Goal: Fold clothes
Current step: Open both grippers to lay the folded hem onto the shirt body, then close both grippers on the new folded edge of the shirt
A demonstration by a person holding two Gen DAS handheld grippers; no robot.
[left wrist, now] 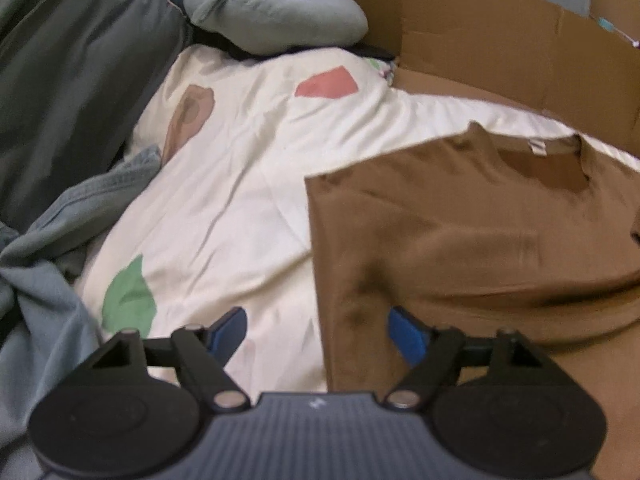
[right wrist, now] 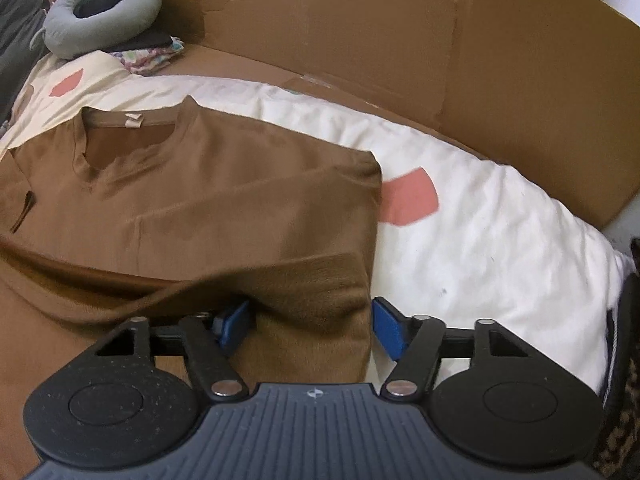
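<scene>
A brown shirt lies face down on the cream bedcover, collar and white label at the far end, both sides folded in. My left gripper is open over the shirt's left edge, with one blue pad above the bedcover and the other above brown cloth. In the right wrist view the same shirt has a raised fold across its near part. My right gripper straddles the shirt's right edge. Its left fingertip is tucked under that fold and its right fingertip sits just off the cloth. The pads do not squeeze the cloth.
A cardboard wall runs along the far and right side of the bed. A grey neck pillow and folded cloths lie at the far left corner. Grey blankets are heaped on the left. The bedcover carries coloured patches.
</scene>
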